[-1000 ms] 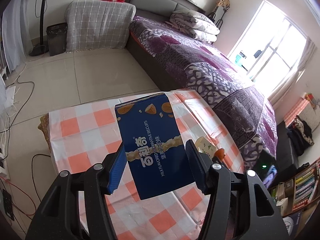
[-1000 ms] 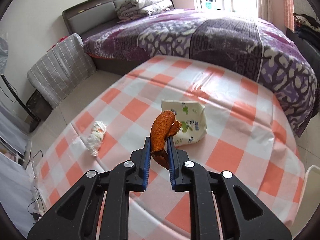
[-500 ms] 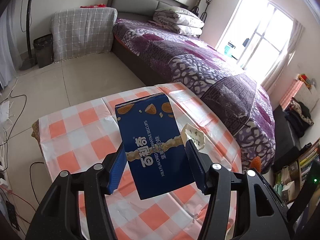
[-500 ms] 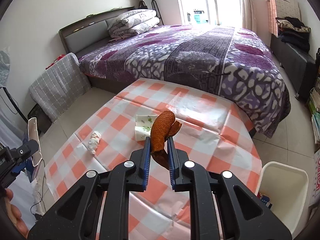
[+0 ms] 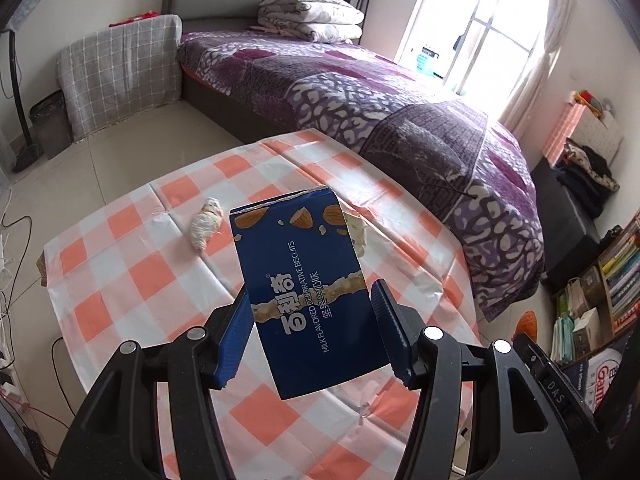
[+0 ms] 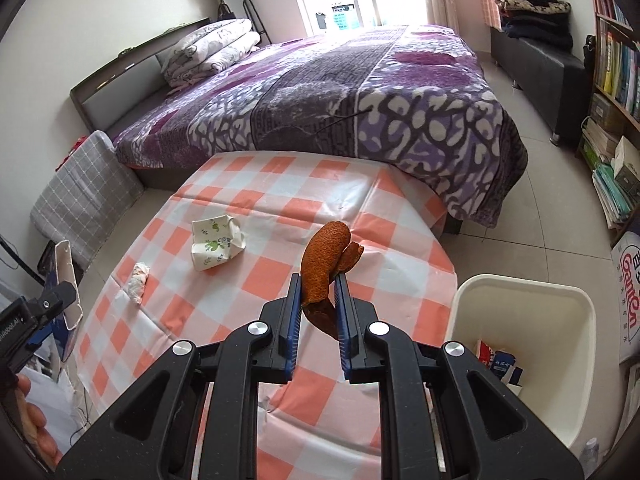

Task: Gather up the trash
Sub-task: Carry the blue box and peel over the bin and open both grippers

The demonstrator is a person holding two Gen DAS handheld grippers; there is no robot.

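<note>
A lived-in bedroom at home

A bed (image 6: 360,92) under a purple patterned blanket, with folded quilts (image 5: 312,16) at its headboard, fills the room. Beside it stands a bench (image 6: 256,288) in an orange-checked cloth; a bookshelf (image 6: 616,64), a bright window (image 5: 480,28) and a tiled floor (image 5: 132,168) surround them.

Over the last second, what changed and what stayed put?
Both hands swung away from the table's middle toward the white bin, now in the right view. Grips unchanged: left tool holds the biscuit box, right tool the orange peel. Paper cup and wad stay put.
</note>
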